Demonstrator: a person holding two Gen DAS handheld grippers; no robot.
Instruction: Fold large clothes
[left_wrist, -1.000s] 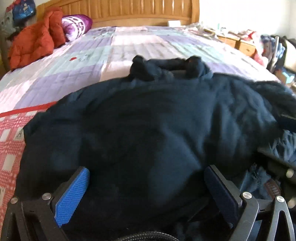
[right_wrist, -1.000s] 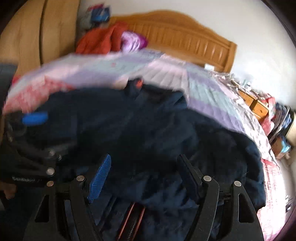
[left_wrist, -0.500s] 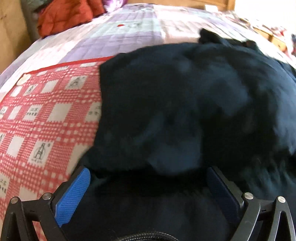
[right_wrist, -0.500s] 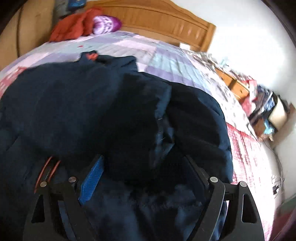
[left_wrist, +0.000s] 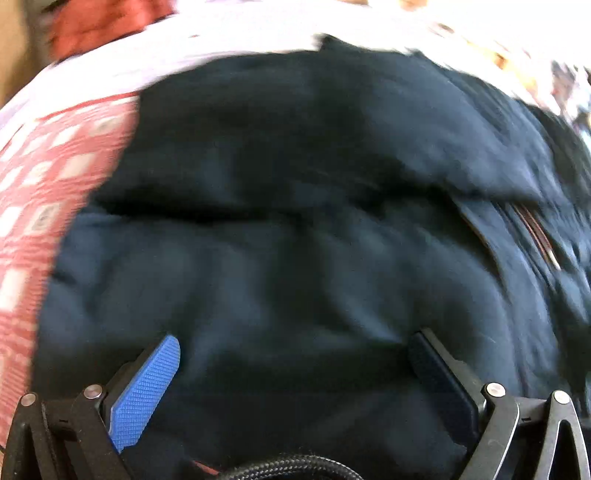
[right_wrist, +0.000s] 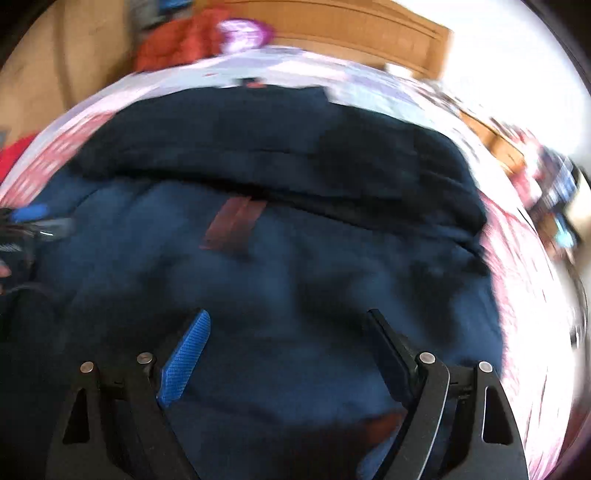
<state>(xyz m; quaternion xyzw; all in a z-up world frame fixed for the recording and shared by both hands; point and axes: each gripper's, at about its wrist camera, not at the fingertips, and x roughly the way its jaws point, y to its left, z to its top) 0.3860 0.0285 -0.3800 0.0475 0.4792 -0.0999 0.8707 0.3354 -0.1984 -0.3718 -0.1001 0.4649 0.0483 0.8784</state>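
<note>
A large dark navy padded jacket (left_wrist: 295, 221) lies spread on the bed and fills both views; it also shows in the right wrist view (right_wrist: 277, 258). A fold of it lies across its upper half. A reddish strip (right_wrist: 232, 225) shows at its middle. My left gripper (left_wrist: 295, 343) is open, its jaws wide apart right above the jacket's near part, with nothing between them. My right gripper (right_wrist: 288, 325) is open too, low over the near part of the jacket. The left gripper's blue pad (right_wrist: 29, 213) shows at the left edge of the right wrist view. Both views are blurred.
The bed has a red and white checked cover (left_wrist: 33, 192) at the left and a pale purple quilt (right_wrist: 295, 70) behind. A wooden headboard (right_wrist: 351, 29) and an orange garment (right_wrist: 177, 44) stand at the far end. Cluttered furniture (right_wrist: 546, 184) is at the right.
Both grippers have pulled back toward the near edge of the jacket. A fold of the jacket now lies across its upper half, with the lighter near part exposed. Both grippers stay open.
</note>
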